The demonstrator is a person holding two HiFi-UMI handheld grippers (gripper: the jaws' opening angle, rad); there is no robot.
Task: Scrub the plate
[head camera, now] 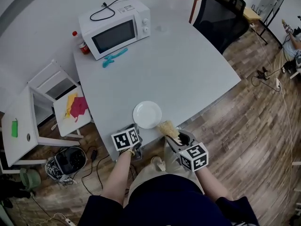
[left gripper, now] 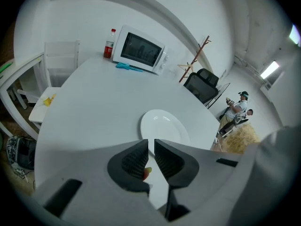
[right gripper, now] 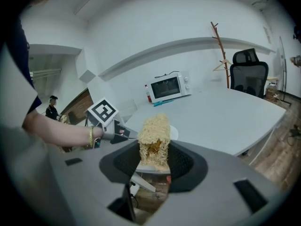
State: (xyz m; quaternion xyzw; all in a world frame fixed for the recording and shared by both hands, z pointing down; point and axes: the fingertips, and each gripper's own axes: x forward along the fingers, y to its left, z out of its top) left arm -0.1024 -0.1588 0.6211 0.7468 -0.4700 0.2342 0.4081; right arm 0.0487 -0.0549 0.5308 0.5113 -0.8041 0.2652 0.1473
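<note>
Stands at the near edge of a broad, pale grey table (head camera: 188, 65), a gripper in each hand. Clamps a straw-coloured fibrous scrubber (right gripper: 154, 135) in the right gripper (right gripper: 153, 160), pads pressed on its lower part, the tuft sticking out past the fingertips, just off the table's edge and to the right of the white plate (head camera: 147, 114). Holds the left gripper (left gripper: 151, 147) with its jaws only a narrow slit apart and nothing pinched in them, aimed down toward the plate from just short of its near rim. Leaves the plate lying flat on the tabletop, close to that near edge, between the two grippers. Looks across to the far corner of the table at a white microwave (head camera: 115, 29) with a black cord (head camera: 110, 8) coiled on top, a red-capped bottle (head camera: 81, 42) just beside it and a teal thing (head camera: 114, 57) lying in front. Takes in white walls, a wood-plank floor (head camera: 254, 121), a black office chair (head camera: 221, 15) at the table's far side, a wooden coat stand (left gripper: 193, 60) behind it, a white chair (head camera: 70, 108) to the left with yellow and red cloths on its seat, and, far off in the left gripper view, another person (left gripper: 235, 111) standing.
</note>
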